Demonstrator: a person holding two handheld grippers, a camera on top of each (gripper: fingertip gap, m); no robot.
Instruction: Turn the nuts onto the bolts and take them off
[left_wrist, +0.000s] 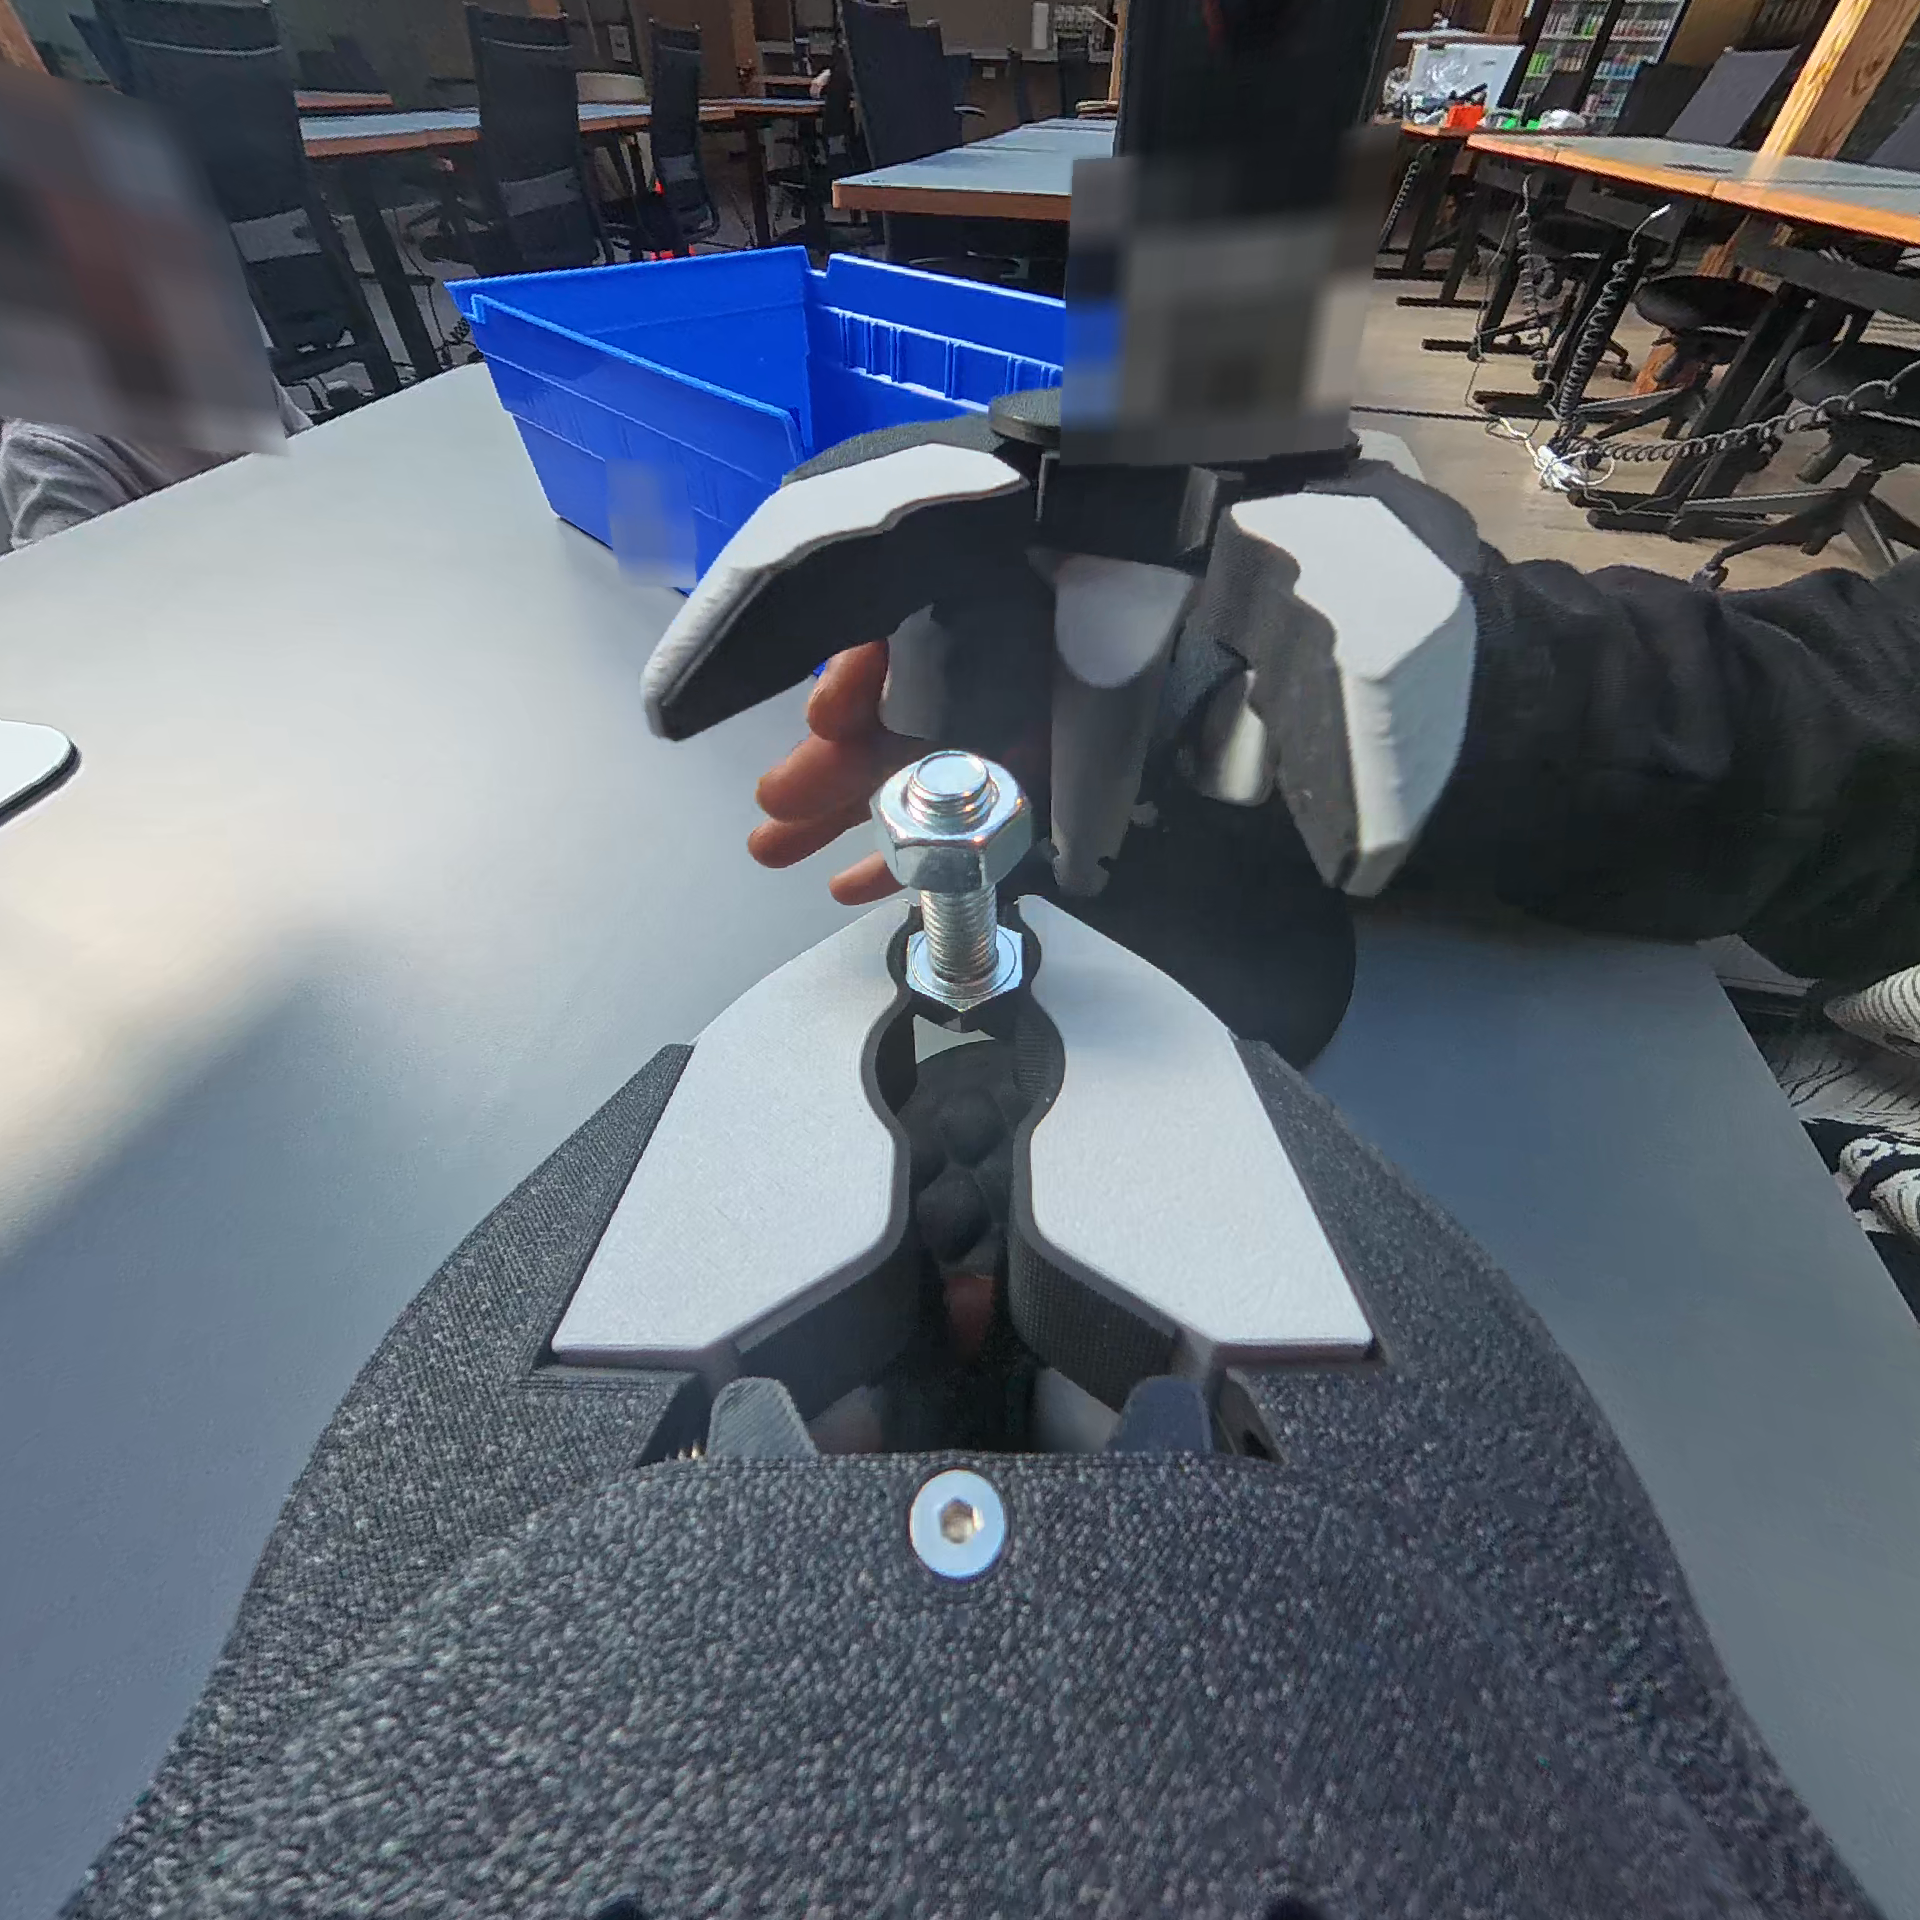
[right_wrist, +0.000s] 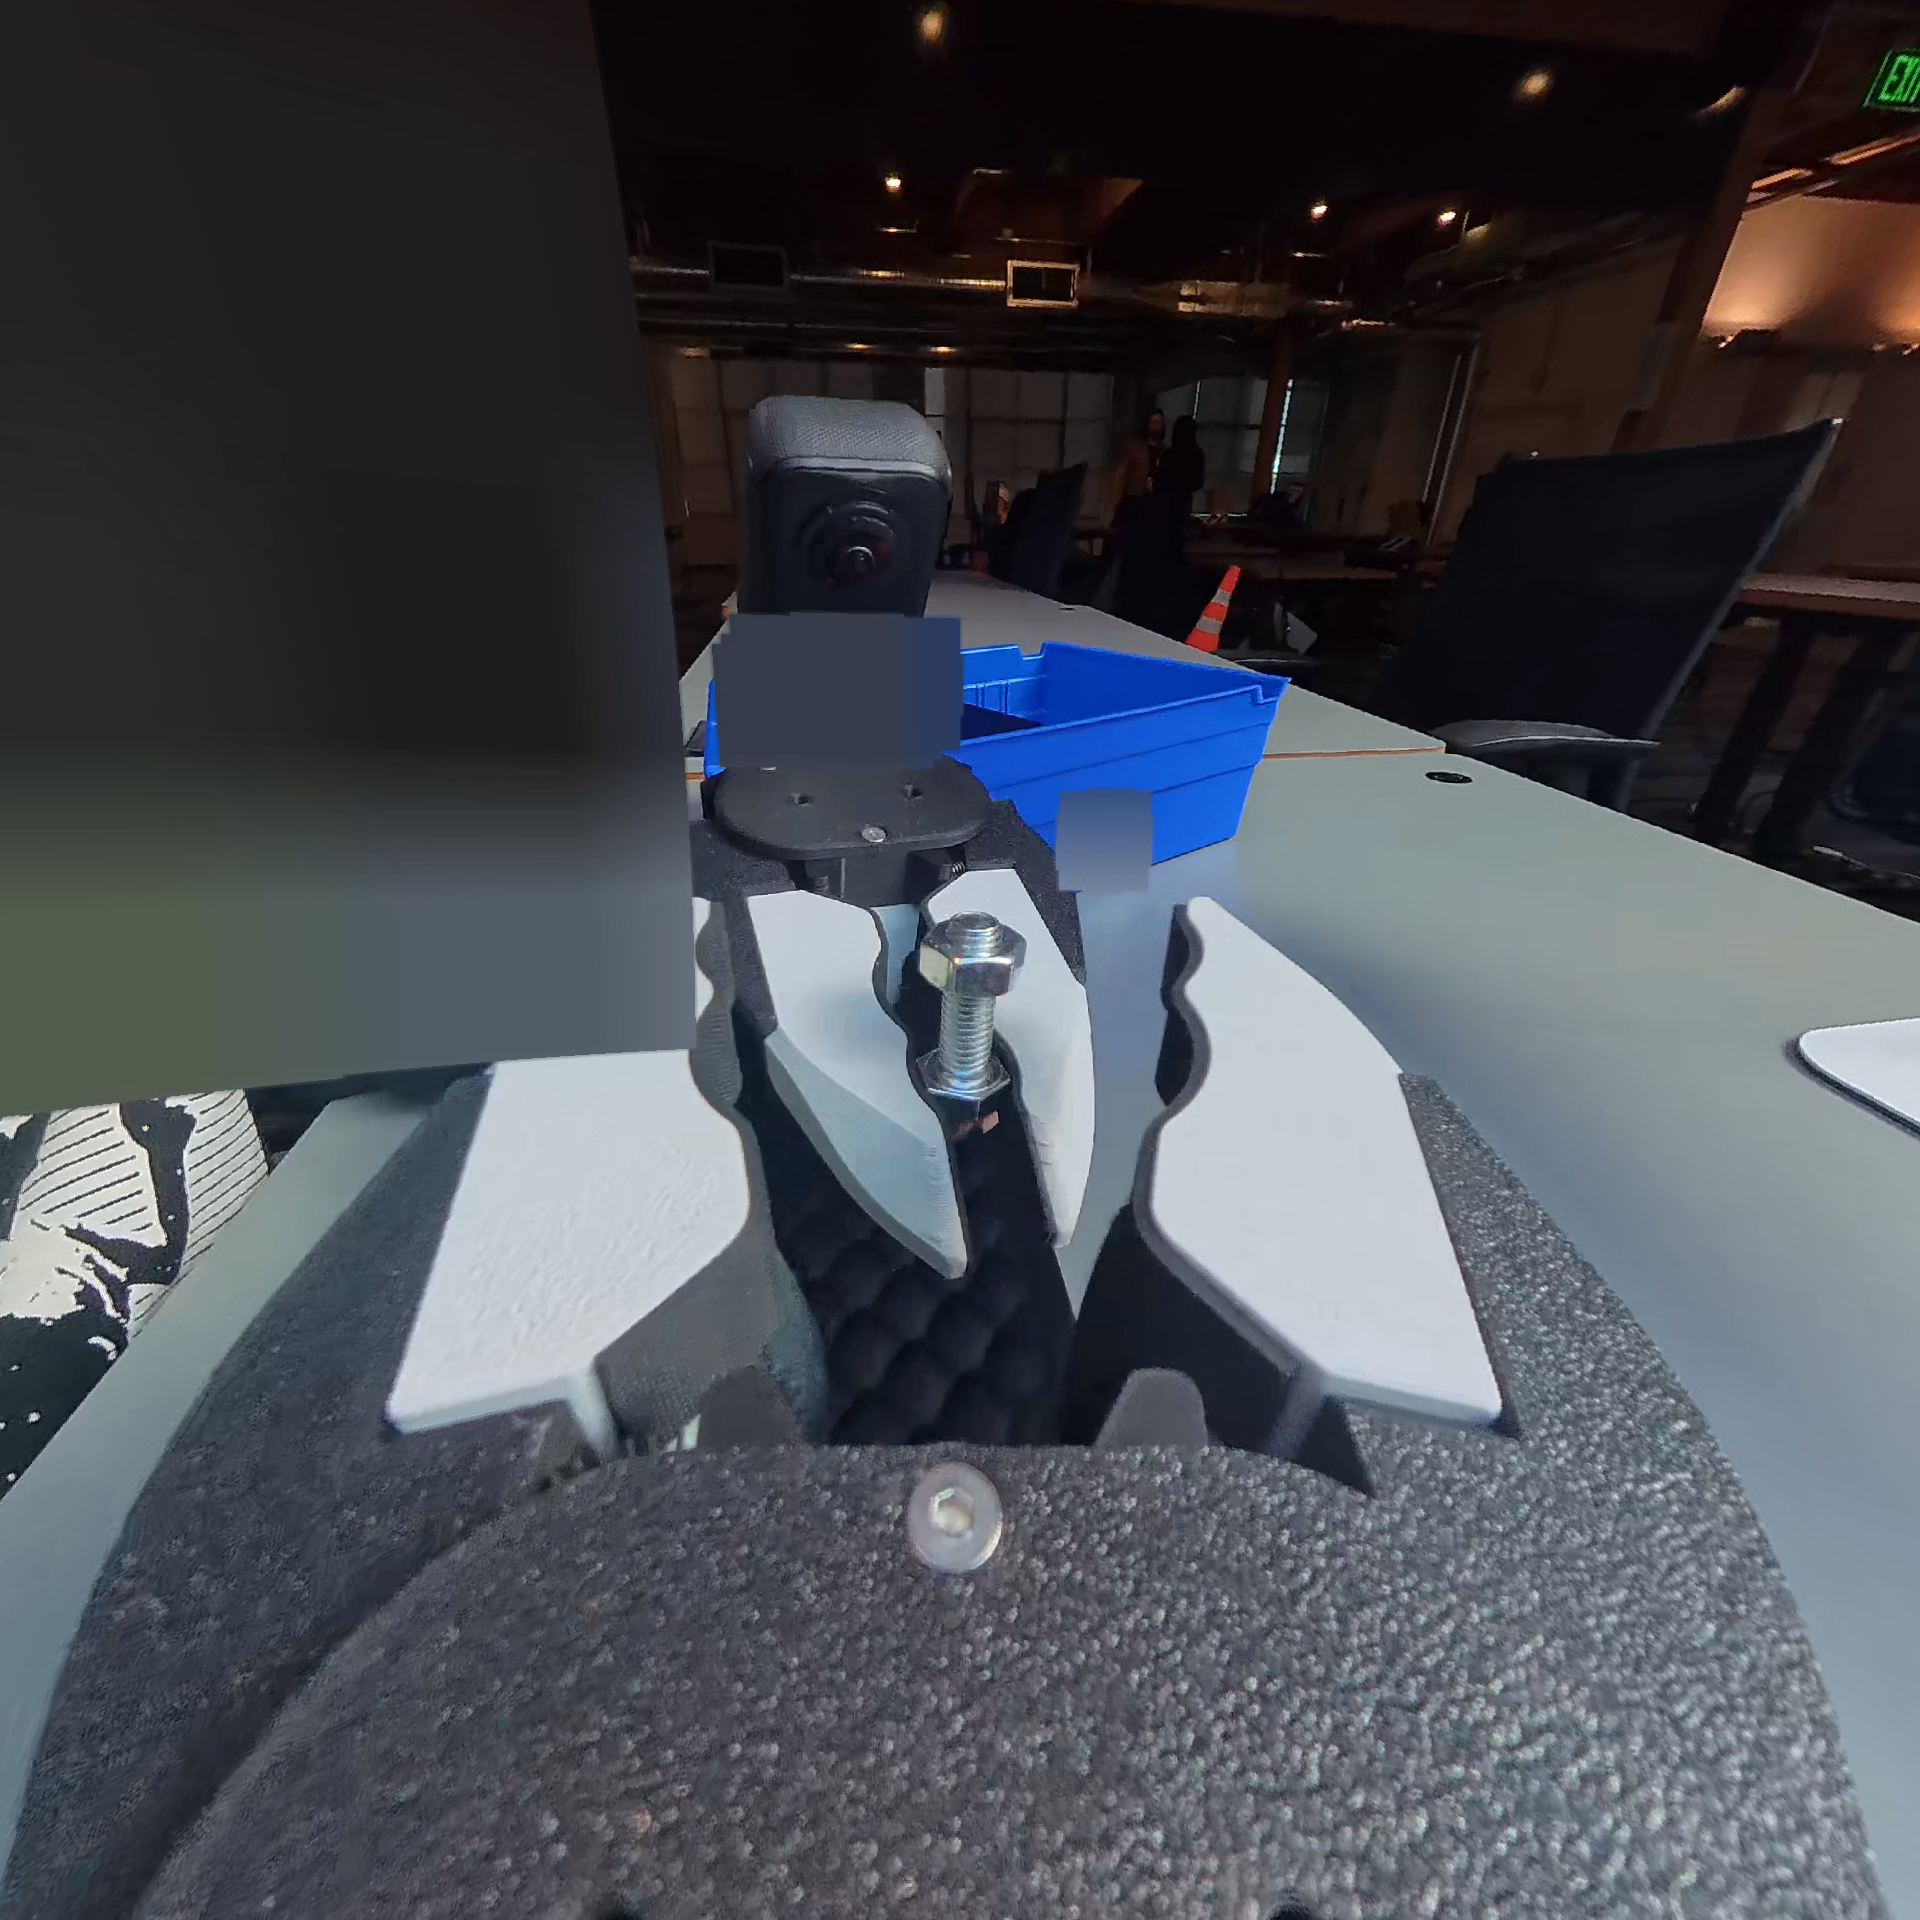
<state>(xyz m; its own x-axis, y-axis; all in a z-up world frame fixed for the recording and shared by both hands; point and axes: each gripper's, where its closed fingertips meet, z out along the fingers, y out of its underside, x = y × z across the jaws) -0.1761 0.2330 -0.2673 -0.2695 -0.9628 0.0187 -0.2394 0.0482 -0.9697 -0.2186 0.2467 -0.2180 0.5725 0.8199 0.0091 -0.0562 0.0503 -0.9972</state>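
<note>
Gripping the bolt (left_wrist: 954, 940) by its hexagonal head, the left gripper (left_wrist: 961, 987) has its two grey fingers closed around the head so that the threaded shaft stands upright above the fingertips. A silver nut (left_wrist: 951, 836) sits high on the shaft, with only the shaft's flat end showing above it and bare thread between nut and head.

The left wrist view shows the right gripper (left_wrist: 883, 717) just beyond the bolt, its grey fingers spread wide and tilted, not touching the nut. It also shows bare fingertips of the hand (left_wrist: 821, 790) holding that gripper, a black sleeve (left_wrist: 1662, 748), and rows of desks and office chairs (left_wrist: 520, 156) in daylight behind a blue bin (left_wrist: 665, 416) on the grey table (left_wrist: 312, 831).

The right wrist view looks the other way. Its own fingers of the right gripper (right_wrist: 1039, 1143) stand well apart, on either side of the left gripper (right_wrist: 961, 1101), and hold nothing. Here the bolt (right_wrist: 961, 1039) leans slightly, the nut (right_wrist: 971, 961) near its top. This view alone shows the black camera (right_wrist: 847, 509) mounted above the left gripper, an orange traffic cone (right_wrist: 1216, 613) far back, and a dim ceiling with spot lights. The blue bin (right_wrist: 1122, 738) lies behind the camera mount, and a white pad (right_wrist: 1870, 1070) sits at the table's right edge.
</note>
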